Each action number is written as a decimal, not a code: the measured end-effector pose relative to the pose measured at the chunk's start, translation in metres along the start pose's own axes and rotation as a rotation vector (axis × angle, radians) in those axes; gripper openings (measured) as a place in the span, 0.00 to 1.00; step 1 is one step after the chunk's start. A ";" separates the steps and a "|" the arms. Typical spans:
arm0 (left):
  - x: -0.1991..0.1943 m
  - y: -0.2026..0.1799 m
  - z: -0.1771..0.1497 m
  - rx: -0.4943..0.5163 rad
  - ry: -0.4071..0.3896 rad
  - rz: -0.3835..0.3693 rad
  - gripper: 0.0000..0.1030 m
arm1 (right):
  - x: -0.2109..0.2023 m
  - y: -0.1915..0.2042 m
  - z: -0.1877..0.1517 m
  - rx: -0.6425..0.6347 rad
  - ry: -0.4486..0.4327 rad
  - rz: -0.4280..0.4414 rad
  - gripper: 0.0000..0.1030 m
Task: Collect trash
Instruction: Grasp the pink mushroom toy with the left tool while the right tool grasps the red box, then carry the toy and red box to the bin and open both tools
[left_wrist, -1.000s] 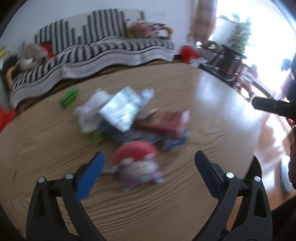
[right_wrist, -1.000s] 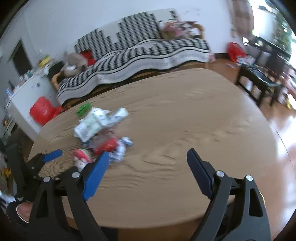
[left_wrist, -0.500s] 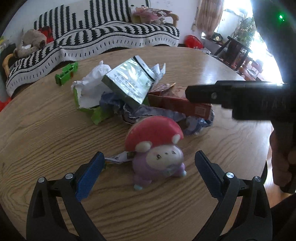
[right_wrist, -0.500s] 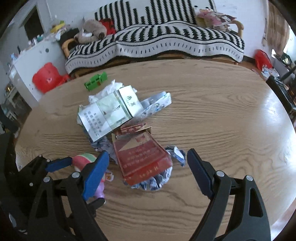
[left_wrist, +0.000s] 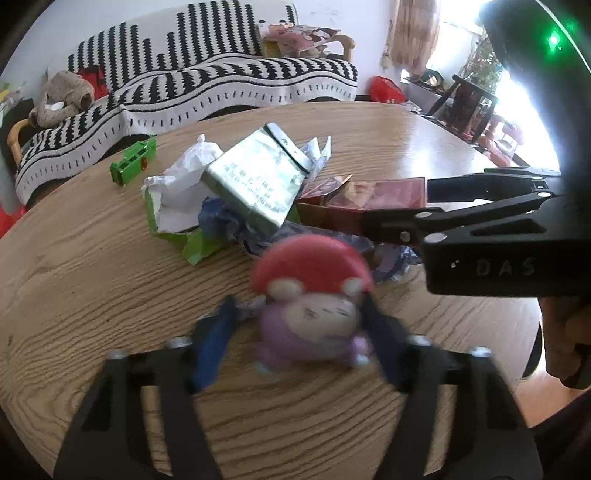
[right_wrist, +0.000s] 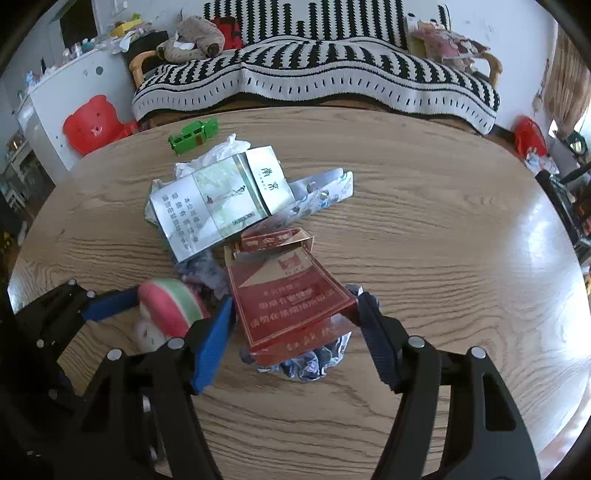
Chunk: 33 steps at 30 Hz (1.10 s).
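A trash pile lies on the round wooden table (right_wrist: 443, 229): a silver-green cigarette carton (right_wrist: 218, 203) (left_wrist: 258, 177), a red cigarette carton (right_wrist: 291, 302) (left_wrist: 354, 203), white crumpled paper (left_wrist: 184, 184) and blue-silver wrappers (right_wrist: 317, 195). A mushroom-cap toy figure (left_wrist: 314, 302) (right_wrist: 166, 314) stands at the pile's near edge. My left gripper (left_wrist: 295, 343) has its jaws closing around the toy; the view is blurred. My right gripper (right_wrist: 291, 332) has its jaws on both sides of the red carton's near end, touching or nearly touching it.
A green toy car (right_wrist: 192, 134) (left_wrist: 133, 162) sits at the table's far left. Behind the table is a black-and-white striped sofa (right_wrist: 314, 74) with a plush animal (right_wrist: 195, 37). A white cabinet (right_wrist: 55, 96) stands at left; dark furniture (left_wrist: 469, 107) at right.
Both grippers have moved forward and narrowed: the left around the toy figure, the right around the red carton. The pile has not moved.
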<state>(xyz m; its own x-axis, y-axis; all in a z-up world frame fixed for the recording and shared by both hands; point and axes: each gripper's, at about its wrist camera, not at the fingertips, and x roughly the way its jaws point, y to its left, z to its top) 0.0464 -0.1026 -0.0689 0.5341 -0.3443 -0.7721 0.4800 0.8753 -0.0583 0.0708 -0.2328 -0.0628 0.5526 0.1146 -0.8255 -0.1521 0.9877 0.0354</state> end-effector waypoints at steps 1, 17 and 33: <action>-0.001 0.000 0.001 -0.005 0.001 -0.001 0.50 | -0.002 0.001 0.000 -0.005 -0.008 -0.008 0.63; -0.038 -0.004 0.020 -0.015 -0.054 -0.030 0.45 | -0.077 -0.040 -0.012 0.125 -0.161 -0.017 0.60; -0.033 -0.134 0.048 0.130 -0.080 -0.173 0.45 | -0.181 -0.169 -0.118 0.353 -0.223 -0.181 0.59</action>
<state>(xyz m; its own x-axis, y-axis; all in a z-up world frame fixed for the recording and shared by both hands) -0.0019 -0.2245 -0.0056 0.4873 -0.5158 -0.7046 0.6517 0.7519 -0.0996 -0.1002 -0.4326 0.0148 0.7135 -0.0817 -0.6959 0.2306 0.9652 0.1231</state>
